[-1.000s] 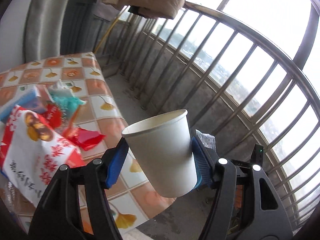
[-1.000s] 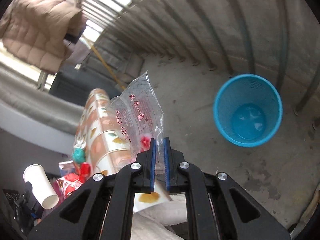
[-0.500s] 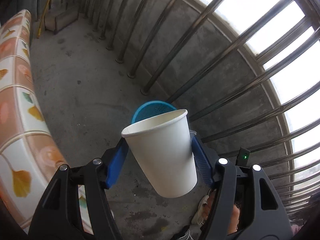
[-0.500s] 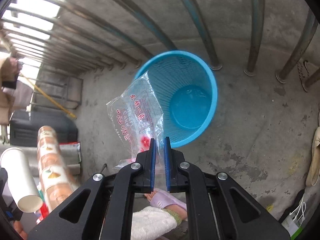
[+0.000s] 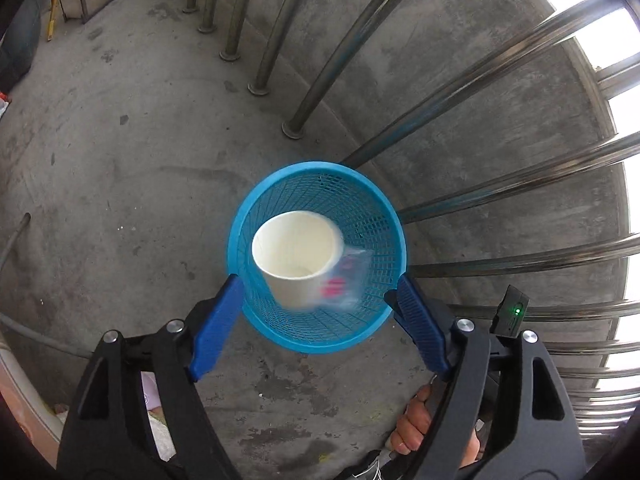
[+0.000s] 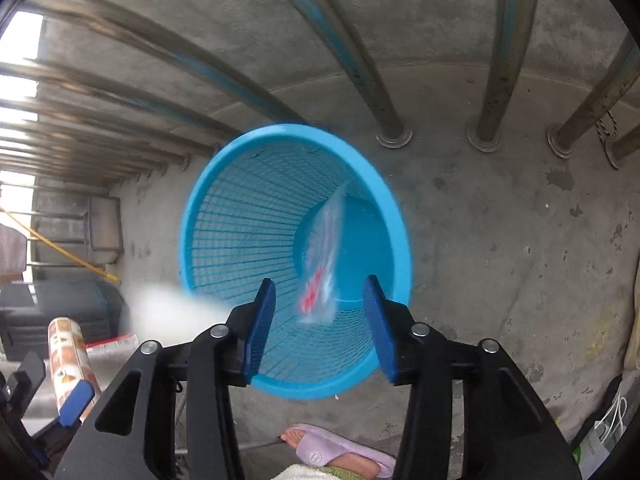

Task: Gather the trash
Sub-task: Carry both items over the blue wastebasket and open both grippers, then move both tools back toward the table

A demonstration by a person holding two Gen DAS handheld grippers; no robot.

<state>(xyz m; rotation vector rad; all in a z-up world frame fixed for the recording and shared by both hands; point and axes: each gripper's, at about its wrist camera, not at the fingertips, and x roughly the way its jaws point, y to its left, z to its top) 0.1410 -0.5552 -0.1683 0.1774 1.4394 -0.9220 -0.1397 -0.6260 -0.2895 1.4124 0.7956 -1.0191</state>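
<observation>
Inside: one blue mesh plastic bin point(image 5: 392, 216) holds one white paper cup point(image 5: 298, 258), one clear printed wrapper point(image 6: 322, 264); left gripper point(image 5: 318, 322), right gripper point(image 6: 320, 330) jaws opening, nothing clamped.

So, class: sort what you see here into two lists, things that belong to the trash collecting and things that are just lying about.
Belongs to the job:
- blue basket
- paper cup, dropping into it
- clear plastic wrapper, dropping too
- left claw, opening
- right claw, opening

Just lying about:
- metal railing bars
- yellow stick
- black case
- purple slipper
</observation>
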